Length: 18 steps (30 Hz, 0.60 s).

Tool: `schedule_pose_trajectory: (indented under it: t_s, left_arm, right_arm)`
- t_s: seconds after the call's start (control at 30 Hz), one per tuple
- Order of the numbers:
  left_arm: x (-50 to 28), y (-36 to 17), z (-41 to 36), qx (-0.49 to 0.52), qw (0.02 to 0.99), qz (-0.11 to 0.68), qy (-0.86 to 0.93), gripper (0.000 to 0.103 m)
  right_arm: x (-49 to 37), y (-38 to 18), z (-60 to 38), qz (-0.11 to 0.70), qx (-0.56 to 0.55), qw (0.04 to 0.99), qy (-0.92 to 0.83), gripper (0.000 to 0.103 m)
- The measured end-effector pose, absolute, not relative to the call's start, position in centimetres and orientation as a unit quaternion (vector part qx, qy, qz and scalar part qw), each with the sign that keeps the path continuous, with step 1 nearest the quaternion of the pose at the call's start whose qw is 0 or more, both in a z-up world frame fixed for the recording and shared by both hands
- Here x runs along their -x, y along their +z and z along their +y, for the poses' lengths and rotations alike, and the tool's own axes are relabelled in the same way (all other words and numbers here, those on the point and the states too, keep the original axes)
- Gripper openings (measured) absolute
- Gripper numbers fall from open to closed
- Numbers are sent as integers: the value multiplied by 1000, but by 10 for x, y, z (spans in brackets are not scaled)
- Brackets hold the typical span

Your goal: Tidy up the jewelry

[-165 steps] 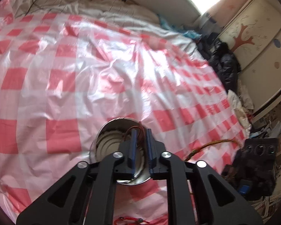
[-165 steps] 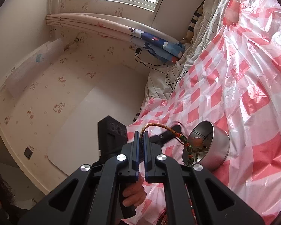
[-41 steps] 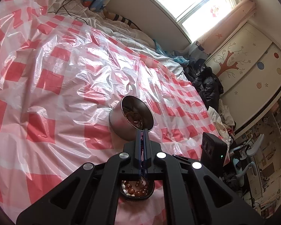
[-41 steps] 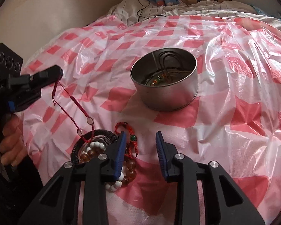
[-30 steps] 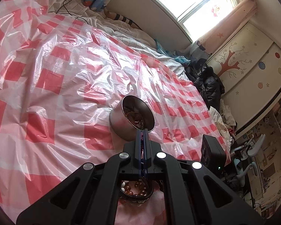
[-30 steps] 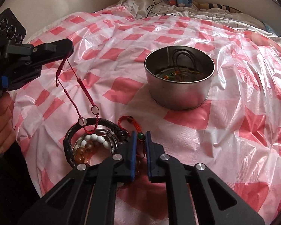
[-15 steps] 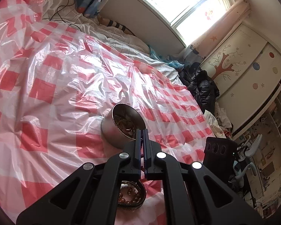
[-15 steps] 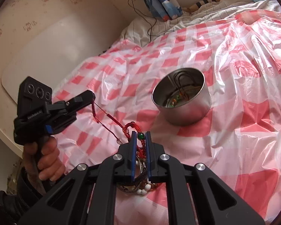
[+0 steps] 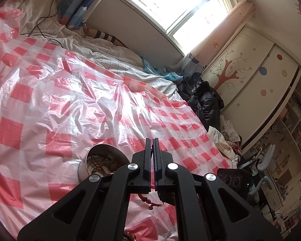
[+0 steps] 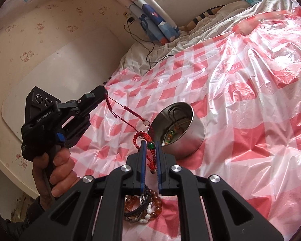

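Observation:
A round steel tin [image 10: 182, 140] with several cords and beads in it stands on the red-and-white checked plastic sheet [image 10: 250, 92]; it also shows in the left wrist view [image 9: 102, 158]. My left gripper [image 10: 104, 91] is shut on a thin red cord bracelet [image 10: 126, 110], held in the air left of the tin. My right gripper [image 10: 150, 146] is shut on a red braided bracelet with a green bead [image 10: 150, 145], lifted beside the tin. The two red cords hang close together; I cannot tell if they are tangled. A pile of bead bracelets [image 10: 144, 208] lies under my right gripper.
The sheet covers a bed. White bedding, a blue patterned pillow [image 10: 160, 24] and a black cable [image 10: 148, 46] lie at its head. A wardrobe [image 9: 250, 84], dark clothes [image 9: 204, 102] and clutter stand past the bed's far side. A wall with a white panel [image 10: 60, 64] is at left.
Both grippers have risen with their red cords, higher above the bed. The bead pile now lies under the right gripper. The left wrist view has tilted up toward the window.

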<state>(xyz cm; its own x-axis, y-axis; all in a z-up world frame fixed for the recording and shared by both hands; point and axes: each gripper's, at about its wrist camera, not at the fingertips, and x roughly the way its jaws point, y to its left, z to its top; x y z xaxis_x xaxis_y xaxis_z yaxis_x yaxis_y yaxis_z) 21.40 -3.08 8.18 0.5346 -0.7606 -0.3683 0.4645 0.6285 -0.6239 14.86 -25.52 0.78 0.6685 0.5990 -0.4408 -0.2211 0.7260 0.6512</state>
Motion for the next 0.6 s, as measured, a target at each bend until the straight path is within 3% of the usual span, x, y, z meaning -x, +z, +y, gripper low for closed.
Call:
schedule_pose_trajectory:
  t_s: [0.2,0.3,0.37,0.43,0.6]
  left_arm:
    - [-236,57,-55,168,864,383,-282,7]
    - [-234,54,-58,114,887,385,-229,26]
    - [-229,59,-53,102,901,367,-210,51]
    - [-225,64,-49,86,913,353,-184,58]
    - [-222,63,-42,45,927,352,-122,65]
  right_arm:
    - [-161,8,-265,322,-294,873,220,10]
    - [-171,7,-265,319,-295,874,218,10]
    - [-182,7,-263,317,-295,875,216,10]
    - [-190,6,-260,315,-294,876,216,10]
    - [-213,8,-246,315,-271,883,216,10]
